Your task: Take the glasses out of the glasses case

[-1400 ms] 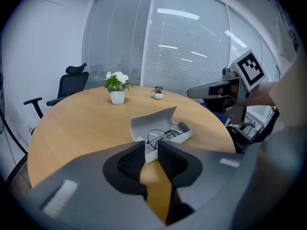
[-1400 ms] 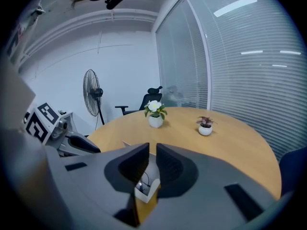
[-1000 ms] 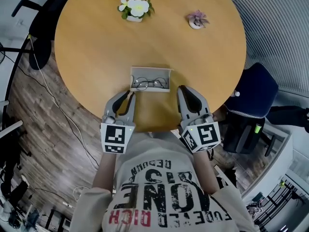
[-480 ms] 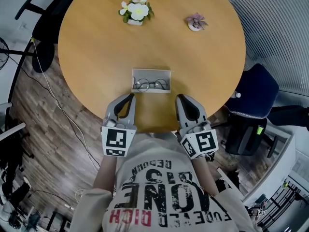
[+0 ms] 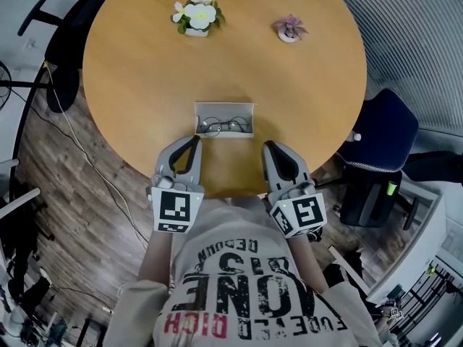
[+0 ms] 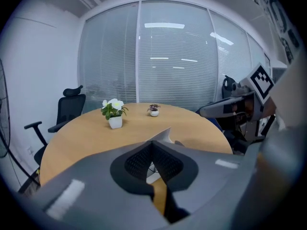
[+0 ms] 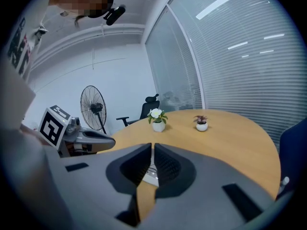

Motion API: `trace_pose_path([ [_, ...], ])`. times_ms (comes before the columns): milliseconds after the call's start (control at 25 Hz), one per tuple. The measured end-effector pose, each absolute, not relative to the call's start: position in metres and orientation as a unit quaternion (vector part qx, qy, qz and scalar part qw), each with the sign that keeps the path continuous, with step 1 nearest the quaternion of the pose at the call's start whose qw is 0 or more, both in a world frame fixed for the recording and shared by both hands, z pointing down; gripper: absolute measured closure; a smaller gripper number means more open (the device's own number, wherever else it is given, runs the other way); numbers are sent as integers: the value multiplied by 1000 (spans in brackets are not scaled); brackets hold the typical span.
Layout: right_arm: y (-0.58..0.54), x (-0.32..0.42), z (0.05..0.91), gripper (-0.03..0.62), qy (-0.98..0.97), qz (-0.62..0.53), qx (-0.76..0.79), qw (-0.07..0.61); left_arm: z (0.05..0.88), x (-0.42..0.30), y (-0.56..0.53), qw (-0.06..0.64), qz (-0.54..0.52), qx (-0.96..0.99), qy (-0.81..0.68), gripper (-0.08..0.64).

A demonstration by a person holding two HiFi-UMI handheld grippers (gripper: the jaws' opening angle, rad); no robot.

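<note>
- Round wooden table (image 5: 130,85): bears the task's things. Its near edge passes under both grippers, close to the person's chest.
- Left gripper (image 5: 194,142): jaws clenched pad to pad, with nothing between them. It points away from the person and somewhat downward, marker cube toward the chest. Its tip is just beside the near left corner of the glasses case (image 5: 225,108), with no clear contact. Judged the nearer of the two.
- Right gripper (image 5: 270,146): jaws drawn together to a thin slit and empty. It has the same forward, slightly lowered pose. Its tip stands near the case's right end, a little outside it and on the person's side.
- Glasses case: an open, pale, shallow tray that lies ahead of both grippers and roughly between their two lines. Its long axis runs left to right, parallel to the table's near edge and so crosswise to the way both jaws point.
- Glasses (image 5: 226,126): a thin dark wire frame with round lenses. They lie lengthwise inside the case, toward its near wall, and are not yet taken out.
- Judgement: either gripper must open before it can grasp anything. The frame lies straight ahead of the jaws and lower, so a short forward and downward reach should bring them to it. The thin wire gives little to grip.
</note>
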State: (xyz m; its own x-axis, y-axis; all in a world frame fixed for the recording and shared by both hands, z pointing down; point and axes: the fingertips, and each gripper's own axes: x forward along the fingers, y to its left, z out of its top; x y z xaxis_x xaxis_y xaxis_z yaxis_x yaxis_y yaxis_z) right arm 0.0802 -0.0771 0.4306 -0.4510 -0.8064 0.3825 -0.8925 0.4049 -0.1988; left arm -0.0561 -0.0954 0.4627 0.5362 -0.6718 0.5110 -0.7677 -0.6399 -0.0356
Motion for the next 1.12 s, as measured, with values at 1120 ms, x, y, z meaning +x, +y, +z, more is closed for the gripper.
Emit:
trace_pose_path([
  [1120,-66,102,451,563,-799,230,545,107,536,8,-106,-33,489,861,-134,468],
])
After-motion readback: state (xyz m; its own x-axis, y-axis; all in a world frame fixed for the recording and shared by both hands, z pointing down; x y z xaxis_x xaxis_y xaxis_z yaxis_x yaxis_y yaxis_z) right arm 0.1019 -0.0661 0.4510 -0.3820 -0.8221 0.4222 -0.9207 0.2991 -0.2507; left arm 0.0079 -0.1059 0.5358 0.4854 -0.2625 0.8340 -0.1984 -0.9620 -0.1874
